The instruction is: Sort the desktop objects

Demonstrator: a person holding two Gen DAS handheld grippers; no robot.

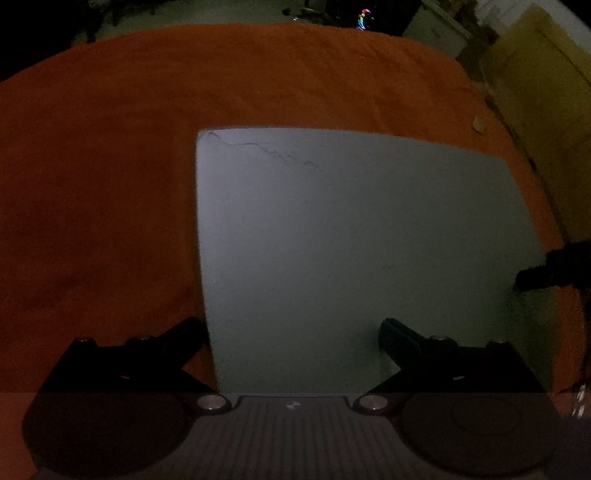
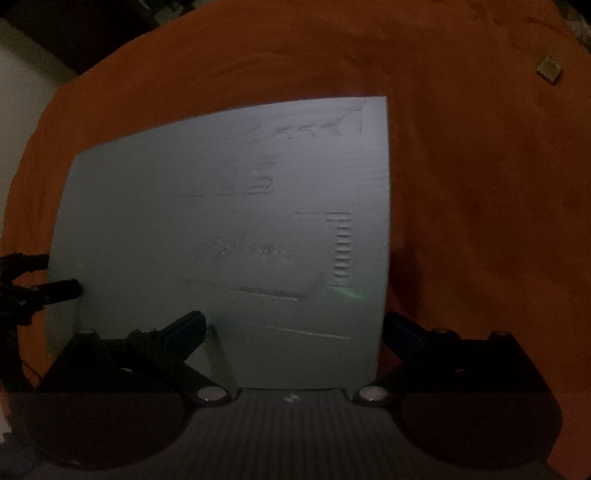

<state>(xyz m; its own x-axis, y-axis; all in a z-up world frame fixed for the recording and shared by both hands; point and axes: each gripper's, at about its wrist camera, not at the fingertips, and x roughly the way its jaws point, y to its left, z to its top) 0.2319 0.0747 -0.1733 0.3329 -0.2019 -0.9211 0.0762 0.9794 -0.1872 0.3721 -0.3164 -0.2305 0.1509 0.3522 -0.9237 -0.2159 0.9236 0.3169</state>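
A pale sheet of paper (image 1: 351,240) with faint pencil marks lies flat on the orange cloth (image 1: 110,166). My left gripper (image 1: 291,332) stands open low over the sheet's near left corner, its left finger over the cloth and its right finger over the paper. My right gripper (image 2: 295,326) is open over the same sheet (image 2: 221,221), straddling its right edge. Each view shows a dark fingertip of the other gripper at the sheet's side: right gripper's fingertip (image 1: 535,277), left gripper's fingertip (image 2: 55,290). A small tan block (image 2: 548,70) rests on the cloth beyond the sheet; the small tan block (image 1: 479,123) also shows in the left wrist view.
The scene is dim. The orange cloth (image 2: 480,221) covers the table to its far edge (image 1: 258,26). A yellowish panel (image 1: 535,92) stands past the table on the right, and a pale wall (image 2: 22,74) lies off the left side.
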